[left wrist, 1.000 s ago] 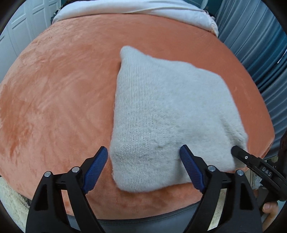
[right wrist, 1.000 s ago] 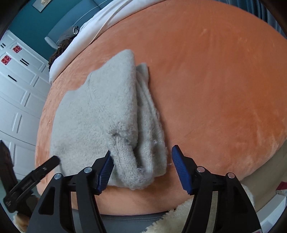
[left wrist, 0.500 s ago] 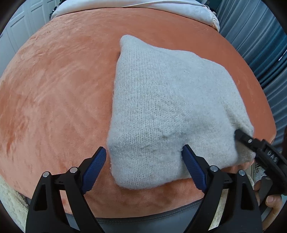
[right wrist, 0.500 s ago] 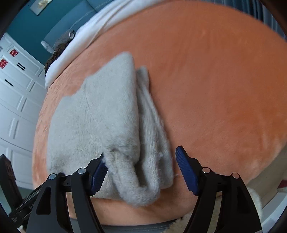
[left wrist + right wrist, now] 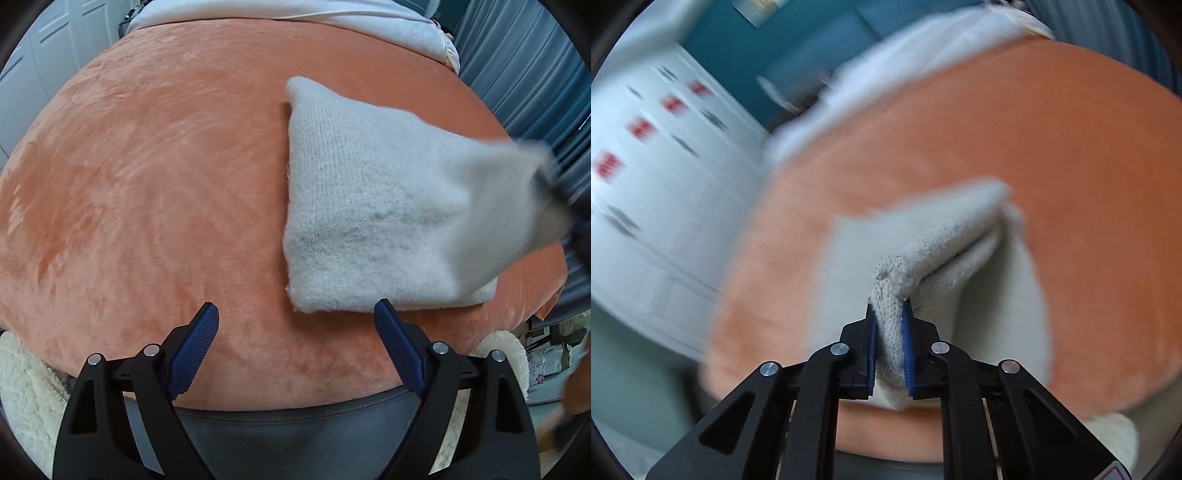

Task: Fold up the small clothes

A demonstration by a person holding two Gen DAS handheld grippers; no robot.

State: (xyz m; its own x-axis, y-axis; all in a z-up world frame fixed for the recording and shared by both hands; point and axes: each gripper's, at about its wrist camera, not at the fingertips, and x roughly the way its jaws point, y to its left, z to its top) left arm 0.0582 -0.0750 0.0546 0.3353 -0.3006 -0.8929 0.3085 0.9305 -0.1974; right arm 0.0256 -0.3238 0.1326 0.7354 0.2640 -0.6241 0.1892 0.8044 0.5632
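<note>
A folded grey knit garment (image 5: 373, 206) lies on the orange plush cushion (image 5: 155, 192), right of centre in the left wrist view. My left gripper (image 5: 295, 350) is open and empty, just short of the garment's near edge. My right gripper (image 5: 889, 350) is shut on the garment's thick near corner (image 5: 894, 295) and lifts it off the cushion (image 5: 1052, 155). In the left wrist view that raised corner (image 5: 517, 199) shows blurred at the far right, with the right gripper's dark body behind it.
A white sheet or pillow (image 5: 295, 14) lies along the cushion's far edge. White cabinet doors (image 5: 657, 177) stand to the left, grey-blue curtains (image 5: 535, 66) to the right. A cream fleecy rug (image 5: 26, 387) and a grey band (image 5: 295, 417) lie below the cushion's near edge.
My right gripper has shut on the garment's near corner and lifted it, swinging fast. My left gripper has pulled back and to the left, off the garment.
</note>
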